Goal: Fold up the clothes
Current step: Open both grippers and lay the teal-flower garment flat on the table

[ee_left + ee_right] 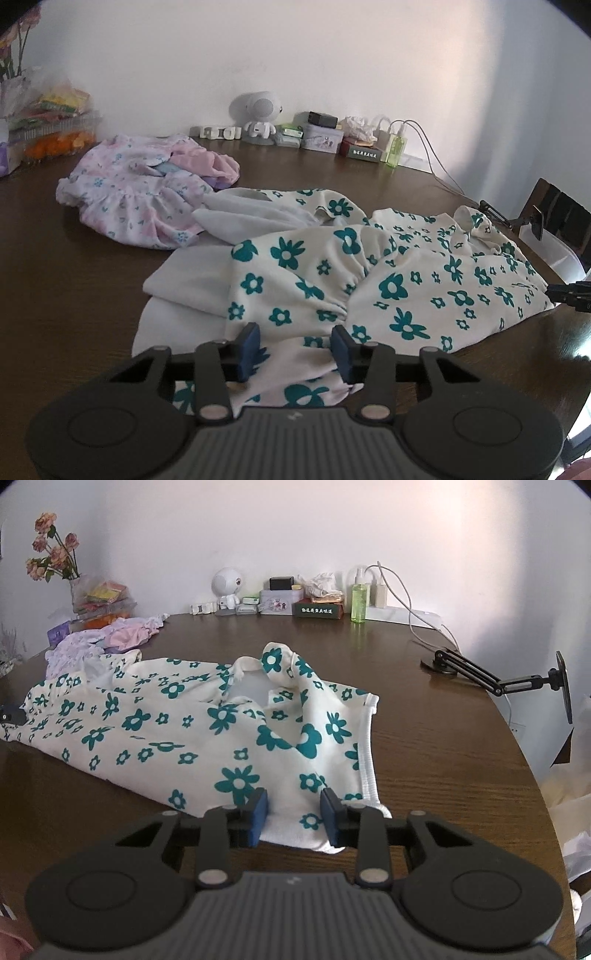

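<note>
Cream fabric printed with teal flowers, a small dress (388, 273), lies spread across the dark wooden table (74, 295), rumpled, with a plain white lining showing at one side. At far left by the wall stand dried flowers (51, 550) and a clear bag of packets (48, 110). Next to these sits a heap of pink and white floral clothes (147, 188), touching the dress's white lining. The left gripper (294, 349) sits at the near edge of the dress, its blue-padded jaws spread wide with gathered cloth lying between them, not pinched. Along the back wall: a white toy robot (258, 114), small tins and boxes, a green bottle (358, 603). The right gripper (294, 814) is at the ribbed hem corner of the dress, jaws likewise spread, cloth between the pads but not clamped. At far right a black phone stand (495, 683) rests on the table, well apart from the dress.
</note>
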### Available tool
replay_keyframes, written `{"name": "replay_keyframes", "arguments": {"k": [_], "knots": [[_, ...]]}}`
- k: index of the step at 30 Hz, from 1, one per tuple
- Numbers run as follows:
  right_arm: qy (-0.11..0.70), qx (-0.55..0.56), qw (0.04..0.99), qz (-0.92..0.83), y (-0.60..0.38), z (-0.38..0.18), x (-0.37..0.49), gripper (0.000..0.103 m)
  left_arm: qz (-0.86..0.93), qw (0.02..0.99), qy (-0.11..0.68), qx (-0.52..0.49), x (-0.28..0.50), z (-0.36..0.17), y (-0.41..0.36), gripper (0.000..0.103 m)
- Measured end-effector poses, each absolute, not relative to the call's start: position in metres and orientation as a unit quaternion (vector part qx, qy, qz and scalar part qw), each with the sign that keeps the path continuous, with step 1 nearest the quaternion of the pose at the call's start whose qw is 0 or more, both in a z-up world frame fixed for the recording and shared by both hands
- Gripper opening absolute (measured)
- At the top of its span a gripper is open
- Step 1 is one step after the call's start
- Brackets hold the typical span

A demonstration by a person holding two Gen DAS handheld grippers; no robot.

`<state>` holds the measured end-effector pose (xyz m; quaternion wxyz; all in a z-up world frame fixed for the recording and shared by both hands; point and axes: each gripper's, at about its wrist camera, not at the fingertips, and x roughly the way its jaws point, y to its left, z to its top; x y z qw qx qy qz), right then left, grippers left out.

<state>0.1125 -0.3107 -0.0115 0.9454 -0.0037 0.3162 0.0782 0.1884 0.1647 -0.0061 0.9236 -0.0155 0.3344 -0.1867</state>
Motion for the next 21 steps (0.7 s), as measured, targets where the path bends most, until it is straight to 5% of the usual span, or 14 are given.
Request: {"name": "replay_keyframes", "arguments": {"k": [4, 7, 12, 21], "knots": [[0.308, 0.006, 0.949, 0.075, -0.311, -0.007, 0.110, 0.035, -0.187, 0.924, 0.332, -0.016, 0.189, -0.003, 0.164, 0.043], [0.274, 0.036, 0.958, 0.075, -0.315, 0.008, 0.102, 0.052, -0.181, 0.934, 0.307, -0.016, 0.181, 0.012, 0.165, 0.068], [0.205, 0.065, 0.974, 0.076, -0.316, 0.040, 0.082, 0.103, -0.161, 0.956, 0.245, -0.029, 0.159, 0.044, 0.168, 0.099], [0.190, 0.097, 0.974, 0.070, -0.305, 0.055, 0.076, 0.103, -0.103, 0.960, 0.257, -0.053, 0.126, 0.056, 0.162, 0.103]]}}
